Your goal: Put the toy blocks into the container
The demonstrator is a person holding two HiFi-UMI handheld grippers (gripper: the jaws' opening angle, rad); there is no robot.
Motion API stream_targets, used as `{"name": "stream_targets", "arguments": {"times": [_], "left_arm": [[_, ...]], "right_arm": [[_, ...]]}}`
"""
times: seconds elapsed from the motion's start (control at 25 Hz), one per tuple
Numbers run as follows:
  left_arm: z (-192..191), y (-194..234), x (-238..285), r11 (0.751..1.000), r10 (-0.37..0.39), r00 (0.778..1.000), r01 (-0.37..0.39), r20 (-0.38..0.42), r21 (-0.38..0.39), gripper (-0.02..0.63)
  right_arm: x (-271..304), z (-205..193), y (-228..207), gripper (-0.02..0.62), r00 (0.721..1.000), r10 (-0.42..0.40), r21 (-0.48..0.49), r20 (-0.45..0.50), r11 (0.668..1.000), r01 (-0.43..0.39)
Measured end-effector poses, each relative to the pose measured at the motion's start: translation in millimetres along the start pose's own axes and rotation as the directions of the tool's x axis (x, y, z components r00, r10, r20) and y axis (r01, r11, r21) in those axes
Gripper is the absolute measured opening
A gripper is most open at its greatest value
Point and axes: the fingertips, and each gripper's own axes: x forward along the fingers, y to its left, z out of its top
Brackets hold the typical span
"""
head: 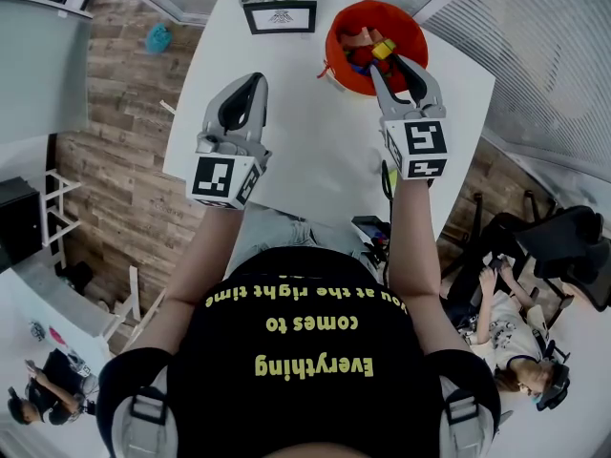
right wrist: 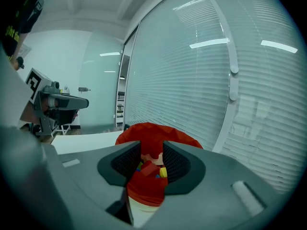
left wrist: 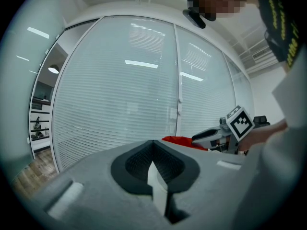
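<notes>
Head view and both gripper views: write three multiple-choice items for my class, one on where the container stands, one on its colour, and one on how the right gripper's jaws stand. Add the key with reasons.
1. Where on the white table does the container stand?
A. Its far right part
B. Its near left corner
C. Its near edge, by the person

2. What colour is the container?
A. Blue
B. Red-orange
C. Green

3. How do the jaws of the right gripper stand?
A. Pressed together
B. Clamped on a picture frame
C. Apart, gripping nothing

Key:
1 A: the head view shows it at the table's far right.
2 B: every view shows it red-orange.
3 C: the right gripper view shows a gap, with the container beyond it.
</notes>
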Motion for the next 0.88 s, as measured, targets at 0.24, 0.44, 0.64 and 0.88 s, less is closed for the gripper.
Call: {"name": "stream_targets", "arguments": {"times": [0.24,0.44,0.64,0.88], "left_arm": [[-2.1,-2.0,3.6,1.000,-0.011,1.000,0.011,-0.007,0.005,-0.002],[-0.8,-0.5,4.1,1.000,-0.001,1.000,0.001,0.002,-0.011,-0.002],[0.3,-0.4,1.9,1.000,0.002,1.000,-0.002,0.007,-0.008,-0.002],[1.1,-0.4,0.8,1.000,0.004,1.000,-0.004,0.007,-0.010,-0.002]], "right_arm": [[2.0,-0.7,-0.9,0.147,1.000,0.000,0.001,-0.001,1.000,0.000],[2.3,-0.7,-2.1,0.138,1.000,-0.004,0.003,0.000,1.000,0.004],[1.5,-0.5,-4.4,0.110,1.000,-0.011,0.012,0.003,1.000,0.011],[0.5,0.3,-8.1,0.074,1.000,-0.022,0.018,0.004,1.000,0.022]]}}
